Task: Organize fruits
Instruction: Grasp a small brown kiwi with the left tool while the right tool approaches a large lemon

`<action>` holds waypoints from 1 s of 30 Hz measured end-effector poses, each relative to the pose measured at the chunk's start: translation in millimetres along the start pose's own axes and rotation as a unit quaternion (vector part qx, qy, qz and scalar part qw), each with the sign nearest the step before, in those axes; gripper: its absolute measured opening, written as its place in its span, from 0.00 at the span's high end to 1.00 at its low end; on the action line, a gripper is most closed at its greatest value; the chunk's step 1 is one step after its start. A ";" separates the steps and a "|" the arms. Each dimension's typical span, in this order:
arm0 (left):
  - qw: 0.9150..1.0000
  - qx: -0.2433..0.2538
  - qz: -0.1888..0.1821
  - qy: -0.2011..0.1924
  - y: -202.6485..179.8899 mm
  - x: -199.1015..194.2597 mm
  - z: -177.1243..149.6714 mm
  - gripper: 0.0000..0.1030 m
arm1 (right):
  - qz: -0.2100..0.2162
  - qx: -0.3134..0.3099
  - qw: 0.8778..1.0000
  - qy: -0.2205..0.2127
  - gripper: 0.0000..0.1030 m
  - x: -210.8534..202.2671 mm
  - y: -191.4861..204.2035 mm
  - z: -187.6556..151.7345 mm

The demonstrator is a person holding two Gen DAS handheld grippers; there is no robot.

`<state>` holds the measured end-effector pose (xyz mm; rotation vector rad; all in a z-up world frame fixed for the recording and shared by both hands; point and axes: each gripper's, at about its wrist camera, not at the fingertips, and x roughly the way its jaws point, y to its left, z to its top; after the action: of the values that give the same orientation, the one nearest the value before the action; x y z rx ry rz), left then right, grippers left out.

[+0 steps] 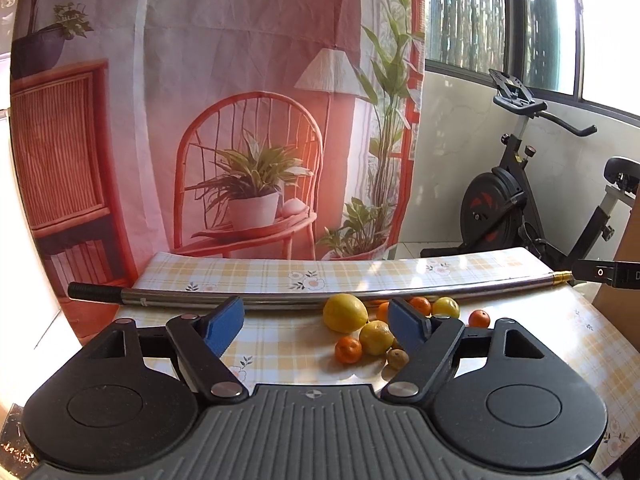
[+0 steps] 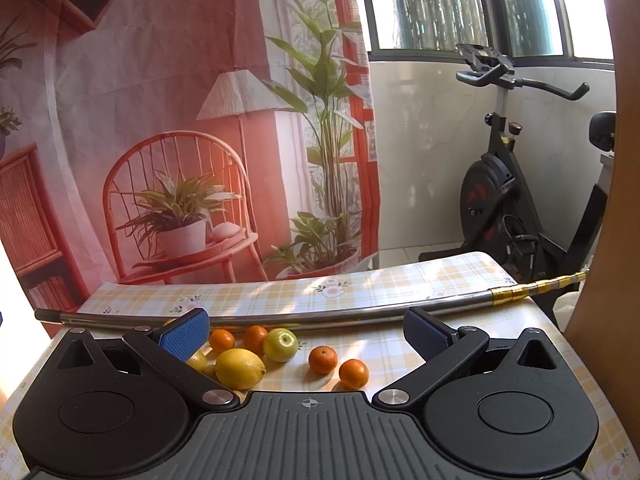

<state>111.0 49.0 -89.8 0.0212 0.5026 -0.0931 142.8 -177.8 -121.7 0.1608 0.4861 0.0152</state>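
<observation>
A cluster of fruit lies on the checked tablecloth [image 1: 280,276] in front of a long metal rod [image 1: 304,298]. In the left wrist view I see a large lemon [image 1: 345,313], a smaller lemon [image 1: 376,337], a tangerine [image 1: 348,350], a small brownish fruit [image 1: 397,359] and more tangerines [image 1: 479,319] behind. My left gripper [image 1: 318,330] is open above the table, nothing between its blue pads; its right pad overlaps the fruit. In the right wrist view a lemon [image 2: 239,368], a green apple [image 2: 281,344] and tangerines [image 2: 322,359] lie ahead of my open right gripper [image 2: 306,338].
A printed backdrop [image 1: 240,120] with a chair and plants hangs behind the table. An exercise bike [image 1: 520,200] stands at the right by the window. The rod [image 2: 280,320] spans the table's width, with a brass end [image 2: 520,292] at the right edge.
</observation>
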 end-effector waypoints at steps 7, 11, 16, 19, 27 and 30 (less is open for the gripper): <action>0.993 -0.014 -0.078 0.089 -9.3 73.6 -16.8 0.49 | -0.008 -0.016 1.000 0.024 0.00 35.5 -0.7 -14.6; 0.985 -0.035 -0.106 0.132 -18.4 116.2 -27.0 0.52 | -0.006 -0.018 0.999 0.038 0.01 50.8 -4.4 -22.1; 0.979 -0.024 -0.123 0.161 -36.4 157.2 -37.3 0.56 | -0.006 -0.009 0.998 0.055 0.03 68.0 -13.0 -29.6; 0.974 -0.019 -0.130 0.182 -41.7 177.6 -41.6 0.61 | -0.004 0.012 0.998 0.065 0.04 76.5 -23.0 -33.1; 0.967 -0.027 -0.120 0.224 -41.4 209.3 -54.1 0.64 | 0.000 0.039 0.996 0.084 0.04 92.3 -38.5 -41.9; 0.966 -0.019 -0.123 0.227 -46.2 211.9 -54.8 0.64 | 0.002 0.046 0.995 0.088 0.04 95.8 -42.8 -44.7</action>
<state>265.1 -12.3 -239.9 -0.0601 0.9648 -0.3270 205.7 -208.3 -211.8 0.2532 0.6637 0.0114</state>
